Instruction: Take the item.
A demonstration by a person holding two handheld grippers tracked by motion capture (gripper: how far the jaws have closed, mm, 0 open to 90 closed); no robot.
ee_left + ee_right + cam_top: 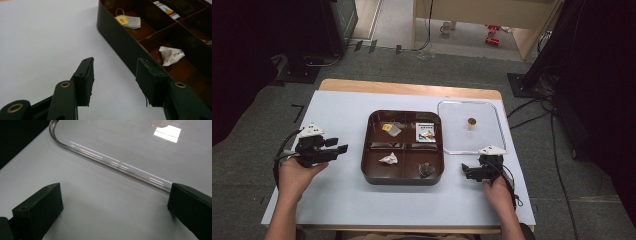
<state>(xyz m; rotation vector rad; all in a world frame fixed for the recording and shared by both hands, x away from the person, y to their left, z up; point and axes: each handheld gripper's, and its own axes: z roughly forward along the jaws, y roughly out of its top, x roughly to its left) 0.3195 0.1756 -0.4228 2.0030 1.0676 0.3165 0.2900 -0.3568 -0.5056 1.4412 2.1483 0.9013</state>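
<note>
Hands low either side of tray (369, 172); left gripper (343, 148) and right gripper (465, 171) jaws apart, empty.

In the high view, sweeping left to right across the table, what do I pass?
Left black two-jaw gripper → dark brown four-compartment tray → clear plastic lid with a small round brown knob. The right black gripper sits nearer, under the lid's span, so I leave it unranked.
</note>
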